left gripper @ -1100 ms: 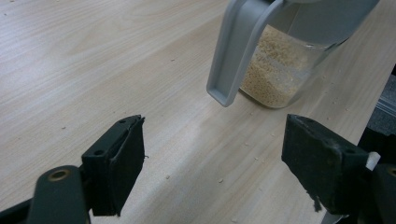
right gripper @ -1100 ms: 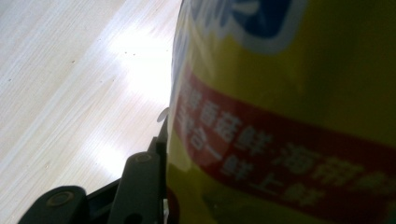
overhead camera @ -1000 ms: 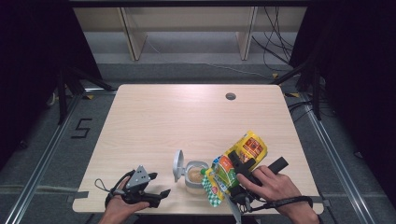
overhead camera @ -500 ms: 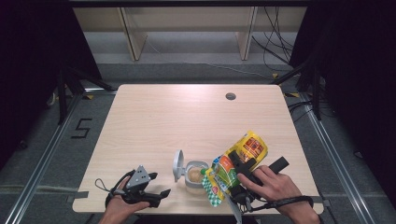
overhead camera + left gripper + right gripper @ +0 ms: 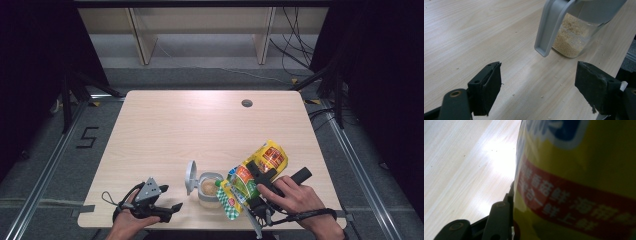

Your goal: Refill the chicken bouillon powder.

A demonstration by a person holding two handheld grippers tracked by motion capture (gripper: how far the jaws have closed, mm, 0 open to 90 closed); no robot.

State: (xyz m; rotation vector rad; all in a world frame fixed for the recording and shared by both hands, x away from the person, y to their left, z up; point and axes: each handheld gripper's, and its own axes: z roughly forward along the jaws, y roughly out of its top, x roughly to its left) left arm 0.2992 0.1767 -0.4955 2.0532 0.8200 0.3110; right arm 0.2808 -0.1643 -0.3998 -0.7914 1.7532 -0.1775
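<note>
My right gripper (image 5: 250, 192), black, has the bag (image 5: 252, 175): yellow w/ a red band, white lettering, blue patch up top, green at its near end by the table's (image 5: 200, 125) front edge. Table's pale wood grain. Jar (image 5: 209, 189) is clear, tan-beige grains inside, grey lid. My left gripper (image 5: 167, 210) near the front-left corner: black pads, grey plate on top.
</note>
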